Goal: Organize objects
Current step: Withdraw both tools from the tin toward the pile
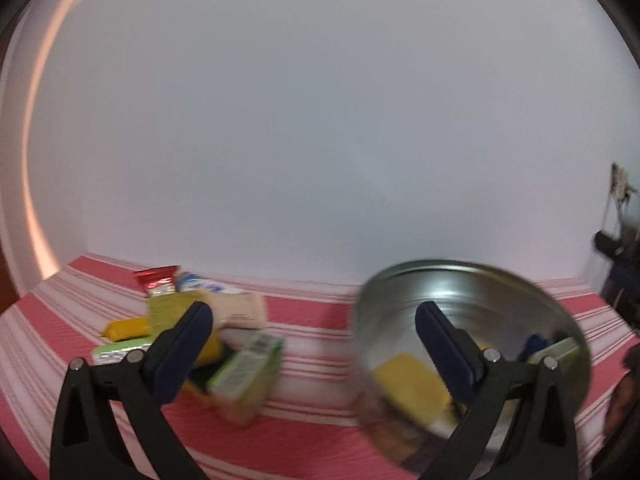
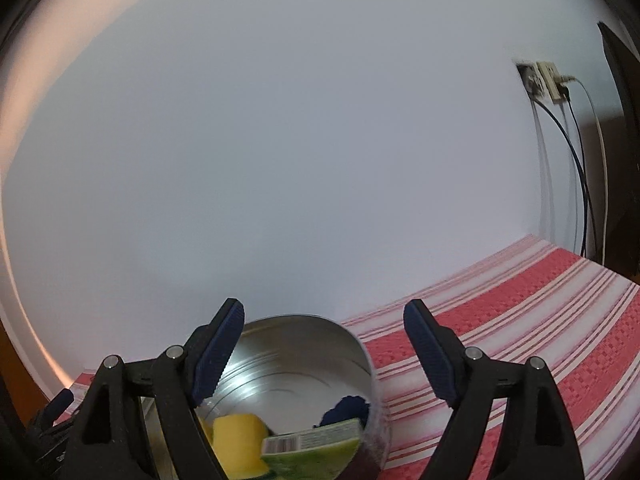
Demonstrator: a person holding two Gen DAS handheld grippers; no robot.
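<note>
A steel bowl (image 1: 460, 266) stands on the striped cloth at the right of the blurred left wrist view. It holds a yellow packet (image 1: 408, 380), a green box (image 1: 560, 350) and something dark blue (image 1: 534, 344). To the left lies a pile of packets, with a green carton (image 1: 248, 376) at its front. My left gripper (image 1: 314, 320) is open between pile and bowl, holding nothing. In the right wrist view my right gripper (image 2: 324, 340) hangs open above the bowl (image 2: 304, 344). Below it lie the yellow packet (image 2: 238, 444), the green box (image 2: 316, 452) and the blue thing (image 2: 348, 408).
In the pile are a red packet (image 1: 158, 276), a blue-and-white tube (image 1: 200, 282), a beige packet (image 1: 240, 308) and a yellow one (image 1: 128, 328). A white wall closes the far side. A wall socket (image 2: 548, 80) with hanging cables is at the right, beside dark furniture (image 2: 624, 160).
</note>
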